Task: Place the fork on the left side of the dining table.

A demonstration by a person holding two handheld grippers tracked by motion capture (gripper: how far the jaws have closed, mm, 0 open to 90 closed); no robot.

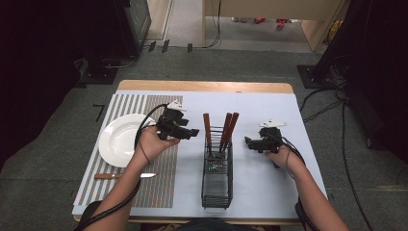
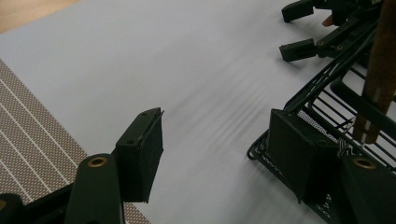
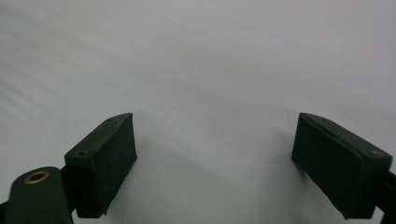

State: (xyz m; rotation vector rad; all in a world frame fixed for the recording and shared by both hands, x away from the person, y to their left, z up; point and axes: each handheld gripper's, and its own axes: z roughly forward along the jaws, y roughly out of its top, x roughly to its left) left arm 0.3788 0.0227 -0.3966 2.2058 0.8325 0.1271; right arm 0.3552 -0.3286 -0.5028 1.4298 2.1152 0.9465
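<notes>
A black wire basket [image 1: 216,198] stands mid-table with three brown-handled utensils [image 1: 227,126] upright in its far end. My left gripper [image 1: 193,132] hovers just left of those handles, pointing toward them, jaws open with nothing between. In the left gripper view the left gripper [image 2: 217,135] sits over bare mat with the basket [image 2: 322,109] and a wooden handle [image 2: 380,70] at the right, and the right gripper [image 2: 299,30] beyond. My right gripper [image 1: 249,142] rests right of the basket, open and empty. Its own view shows the right gripper [image 3: 215,140] over plain pale mat.
A white plate [image 1: 118,144] lies on a striped placemat [image 1: 159,185] at the left. A wooden-handled knife [image 1: 122,176] lies on the placemat below the plate. A pale sheet [image 1: 269,183] covers the rest of the table; cables run over the floor to the right.
</notes>
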